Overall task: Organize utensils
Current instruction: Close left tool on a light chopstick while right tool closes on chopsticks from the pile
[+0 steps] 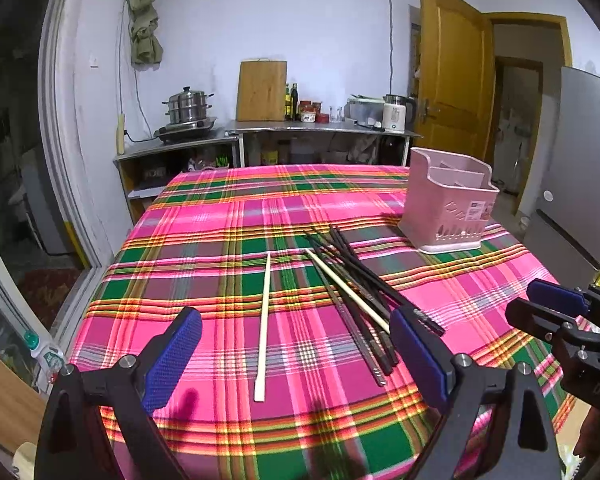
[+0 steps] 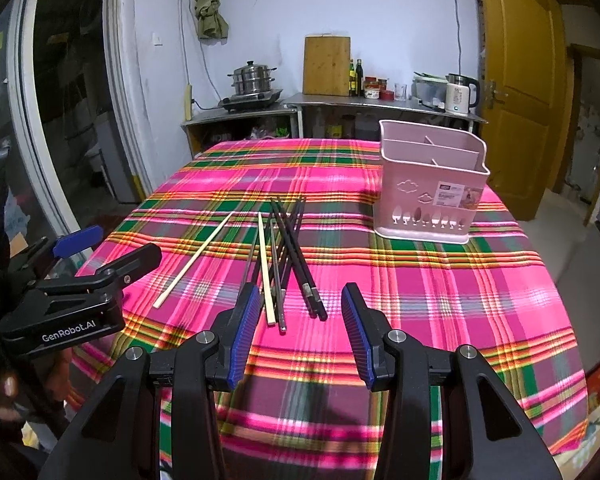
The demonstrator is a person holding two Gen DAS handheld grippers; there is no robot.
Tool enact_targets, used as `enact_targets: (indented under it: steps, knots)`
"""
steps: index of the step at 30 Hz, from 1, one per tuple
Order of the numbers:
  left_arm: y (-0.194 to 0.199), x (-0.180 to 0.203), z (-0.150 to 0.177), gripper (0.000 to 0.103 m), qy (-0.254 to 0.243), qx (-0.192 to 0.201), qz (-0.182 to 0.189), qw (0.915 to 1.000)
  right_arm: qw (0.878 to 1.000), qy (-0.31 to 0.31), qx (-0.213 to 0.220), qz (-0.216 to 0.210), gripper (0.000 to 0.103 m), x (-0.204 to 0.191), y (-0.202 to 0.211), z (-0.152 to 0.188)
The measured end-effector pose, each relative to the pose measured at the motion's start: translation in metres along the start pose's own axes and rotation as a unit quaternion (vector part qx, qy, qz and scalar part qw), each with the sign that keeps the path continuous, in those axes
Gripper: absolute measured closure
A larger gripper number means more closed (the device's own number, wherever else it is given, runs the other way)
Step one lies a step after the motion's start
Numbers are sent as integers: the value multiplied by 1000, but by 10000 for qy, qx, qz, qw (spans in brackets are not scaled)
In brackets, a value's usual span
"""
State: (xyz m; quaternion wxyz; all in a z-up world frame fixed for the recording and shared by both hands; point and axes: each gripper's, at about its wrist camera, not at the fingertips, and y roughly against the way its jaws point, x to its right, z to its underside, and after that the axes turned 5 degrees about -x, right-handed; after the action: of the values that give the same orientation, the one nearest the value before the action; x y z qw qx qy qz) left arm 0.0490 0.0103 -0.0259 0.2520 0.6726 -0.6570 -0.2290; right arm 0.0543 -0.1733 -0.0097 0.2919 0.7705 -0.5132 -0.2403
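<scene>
1. table, covered by a pink, green and yellow plaid cloth.
2. left gripper: jaws spread wide, nothing between the blue pads; it hangs above the near edge of the table, with the lone pale chopstick lying on the cloth in the gap between its fingers.
3. right gripper: jaws apart and empty, low over the near part of the cloth, facing the near ends of the chopstick pile.
4. chopstick pile: several dark chopsticks crossing one another, with a second pale chopstick lying among them; the pile rests mid-table, just beside the lone pale chopstick and apart from it at the far end.
5. pink holder: upright on the far right of the table, well apart from the pile; its inner dividers form compartments, and what they hold cannot be told.
6. background: counter against the wall, bearing a cutting board and a kettle; steel pot on a burner to the left.
</scene>
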Motion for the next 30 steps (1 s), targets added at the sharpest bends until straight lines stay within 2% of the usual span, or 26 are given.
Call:
enact_targets:
  steps: [6, 10, 19, 21, 24, 30]
  knots:
    - [-32, -10, -7, 8, -49, -270, -128, 9995, 9997, 67, -177, -132, 59, 1, -26, -11]
    - [-58, -23, -10, 9, 57, -514, -84, 9986, 9992, 175, -294, -228, 59, -2, -47, -20]
    - [-110, -45, -20, 20, 109, -1102, 59, 9938, 9944, 465, -626, -714, 59, -14, -101, -47]
    - [-123, -48, -22, 23, 141, -1270, 122, 9917, 9926, 529, -722, -818, 63, -17, -115, -53]
    - [-140, -52, -26, 28, 208, -1445, 195, 9891, 9900, 636, -836, -943, 73, -22, -134, -60]
    - [-162, -56, -31, 46, 249, -1707, 377, 9843, 9854, 833, -1047, -1051, 88, -32, -163, -70]
